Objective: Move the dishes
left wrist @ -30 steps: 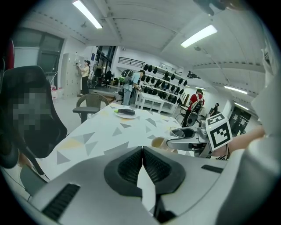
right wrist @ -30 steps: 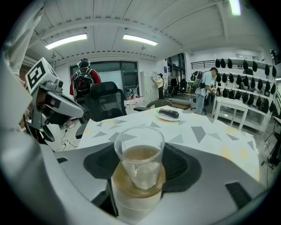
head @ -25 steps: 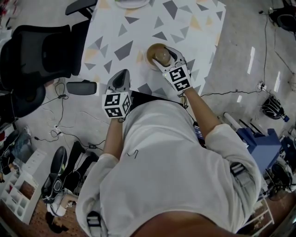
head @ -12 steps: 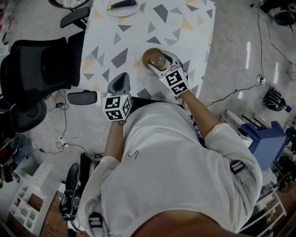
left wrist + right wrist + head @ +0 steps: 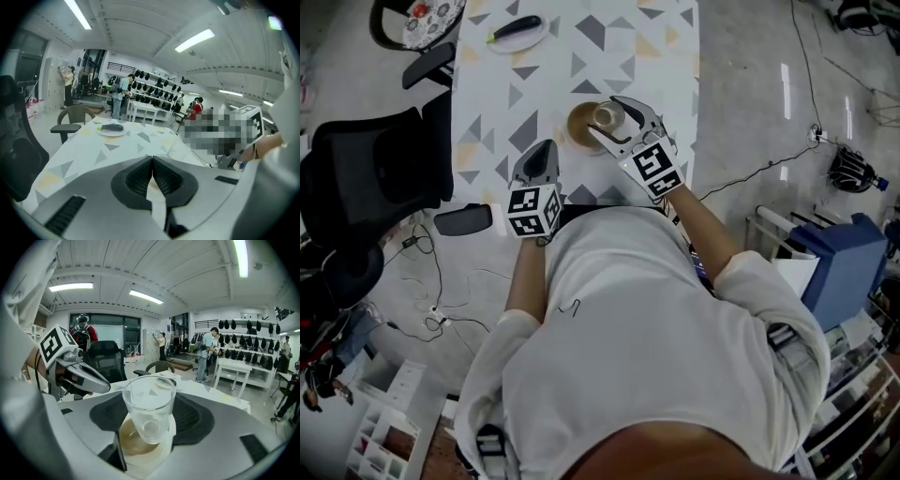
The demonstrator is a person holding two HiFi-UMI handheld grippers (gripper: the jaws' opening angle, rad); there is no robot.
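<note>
You have a black office chair (image 5: 375,169) at the frame's left beside the table (image 5: 666,84), cables (image 5: 431,305) on the floor below it, and a blue box (image 5: 844,262) at right.

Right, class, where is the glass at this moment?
In the head view the glass is over the brown saucer near the table's front edge, right of centre, held between the right gripper's jaws.

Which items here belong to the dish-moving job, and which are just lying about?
Job: glass in right claw; brown saucer under it; white plate at far end, probably.
Lying about: dark vegetable on that plate; black office chair.
</note>
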